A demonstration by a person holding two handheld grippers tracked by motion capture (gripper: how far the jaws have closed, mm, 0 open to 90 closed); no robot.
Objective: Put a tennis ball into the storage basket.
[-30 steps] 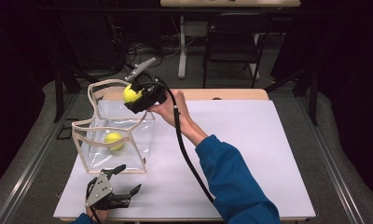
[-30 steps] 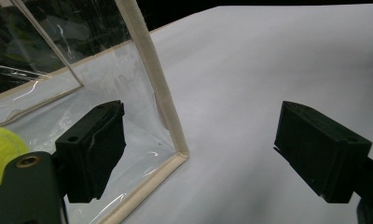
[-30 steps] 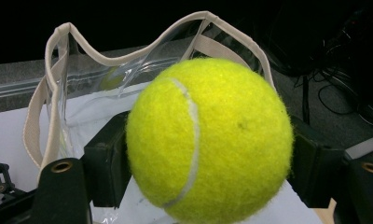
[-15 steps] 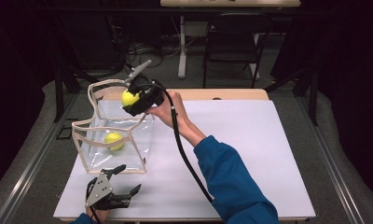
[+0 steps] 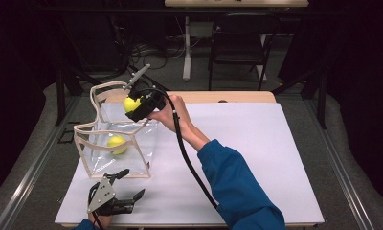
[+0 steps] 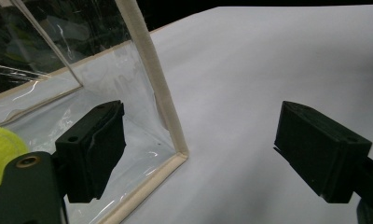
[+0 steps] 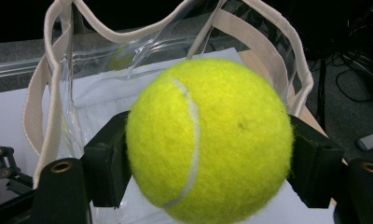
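Observation:
A clear plastic tote bag with beige trim and handles stands open on the white table at the left. One yellow tennis ball lies inside it. My right gripper hovers over the bag's open top, shut on a second tennis ball, whose sides its two jaws clamp. The bag gapes just beyond that ball. My left gripper rests near the table's front edge, open and holding nothing, aimed at the bag's near corner. The inner ball peeks in at the left edge.
A dark chair and a table leg stand beyond the far edge, with cables on the floor. The white table surface spreads wide to the right of the bag. A black cable trails from my right gripper along the blue sleeve.
My right gripper has carried its tennis ball slightly left and down toward the bag's opening. The left gripper and the bag have stayed put.

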